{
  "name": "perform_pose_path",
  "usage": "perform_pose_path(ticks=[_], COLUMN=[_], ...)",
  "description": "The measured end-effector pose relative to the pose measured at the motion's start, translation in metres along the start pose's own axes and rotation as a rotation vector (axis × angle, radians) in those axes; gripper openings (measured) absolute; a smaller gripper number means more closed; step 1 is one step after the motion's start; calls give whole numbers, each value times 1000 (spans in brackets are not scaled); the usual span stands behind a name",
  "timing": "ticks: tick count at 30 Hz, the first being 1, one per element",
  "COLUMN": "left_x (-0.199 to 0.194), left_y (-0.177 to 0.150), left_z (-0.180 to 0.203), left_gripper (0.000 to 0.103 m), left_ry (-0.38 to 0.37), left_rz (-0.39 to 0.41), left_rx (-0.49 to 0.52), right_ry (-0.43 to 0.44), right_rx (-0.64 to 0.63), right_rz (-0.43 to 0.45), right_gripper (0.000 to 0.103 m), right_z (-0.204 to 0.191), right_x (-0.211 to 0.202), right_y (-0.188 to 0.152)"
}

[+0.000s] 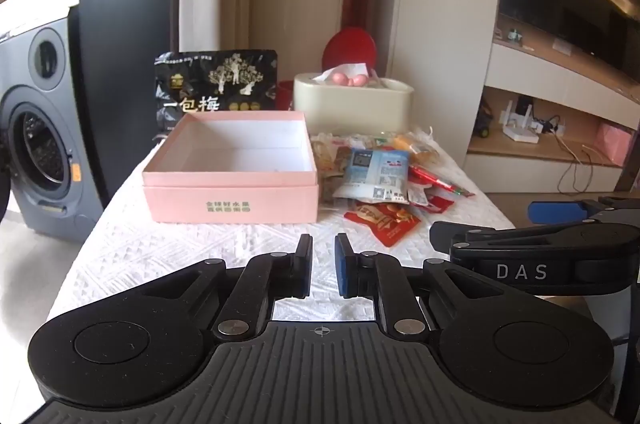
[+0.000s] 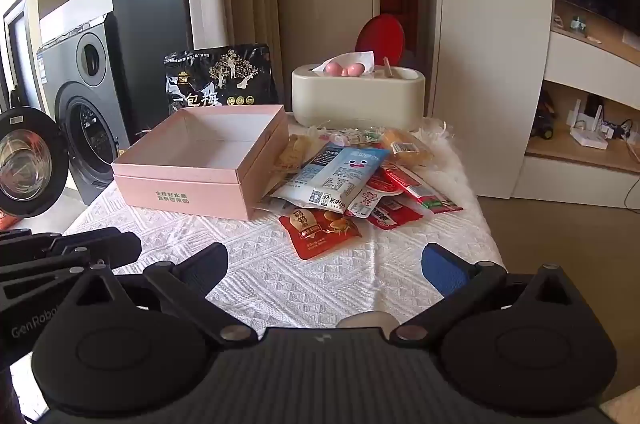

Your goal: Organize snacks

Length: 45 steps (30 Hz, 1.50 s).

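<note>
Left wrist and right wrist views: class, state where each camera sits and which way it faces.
Left wrist: on the left gripper, jaws near shut, facing the pink box; the right gripper shows.
Right wrist: on the right gripper, jaws wide, facing the snack pile.
Shared: box, pile, tissue box.

On my table [image 2: 280, 276]: one pink box [image 2: 192, 179] toward the left edge, open on top; one black bag [image 2: 222, 79] upright at the far edge behind it; one cream tissue box [image 2: 356, 99] at the far edge; one red lid [image 2: 380, 33] behind that. Right of the pink box, one heap of snack packets [image 2: 352, 179]: one pale blue [image 2: 336, 175], one red with a burger picture [image 2: 320, 230], others overlapping, beyond my counting.
</note>
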<state>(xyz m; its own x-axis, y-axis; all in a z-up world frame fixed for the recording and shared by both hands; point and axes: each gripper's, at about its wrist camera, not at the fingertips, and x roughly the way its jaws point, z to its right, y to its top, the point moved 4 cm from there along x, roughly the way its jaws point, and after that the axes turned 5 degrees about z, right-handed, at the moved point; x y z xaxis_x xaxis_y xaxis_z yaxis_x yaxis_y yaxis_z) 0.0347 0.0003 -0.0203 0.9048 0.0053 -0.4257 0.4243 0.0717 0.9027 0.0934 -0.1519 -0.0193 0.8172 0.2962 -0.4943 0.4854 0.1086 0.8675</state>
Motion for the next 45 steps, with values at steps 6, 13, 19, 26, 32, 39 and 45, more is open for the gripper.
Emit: perform_pose_path(ticks=[6, 13, 19, 26, 32, 39, 45], left_x=[2, 1, 4, 5, 5, 6, 5], left_y=[-11, -12, -11, -12, -12, -13, -14], left_z=[1, 5, 4, 3, 2, 3, 2], left_gripper=[15, 15, 15, 15, 15, 15, 15], left_ry=[1, -2, -5, -5, -6, -8, -8], left_rz=[3, -24, -51, -70, -79, -89, -97], left_rx=[1, 5, -5, -11, -14, -12, -15], right_ry=[8, -4, -5, -7, -10, -9, -13], right_rx=[2, 2, 0, 0, -1, 1, 6], right_rz=[-27, -29, -30, -34, -29, -35, -43], right_gripper=[103, 103, 103, 103, 103, 103, 103], right_z=[-1, -2, -2, -1, -2, -1, -1], right_x=[6, 5, 5, 5, 3, 3, 4], right_y=[-2, -9, -11, -13, -16, -16, -16])
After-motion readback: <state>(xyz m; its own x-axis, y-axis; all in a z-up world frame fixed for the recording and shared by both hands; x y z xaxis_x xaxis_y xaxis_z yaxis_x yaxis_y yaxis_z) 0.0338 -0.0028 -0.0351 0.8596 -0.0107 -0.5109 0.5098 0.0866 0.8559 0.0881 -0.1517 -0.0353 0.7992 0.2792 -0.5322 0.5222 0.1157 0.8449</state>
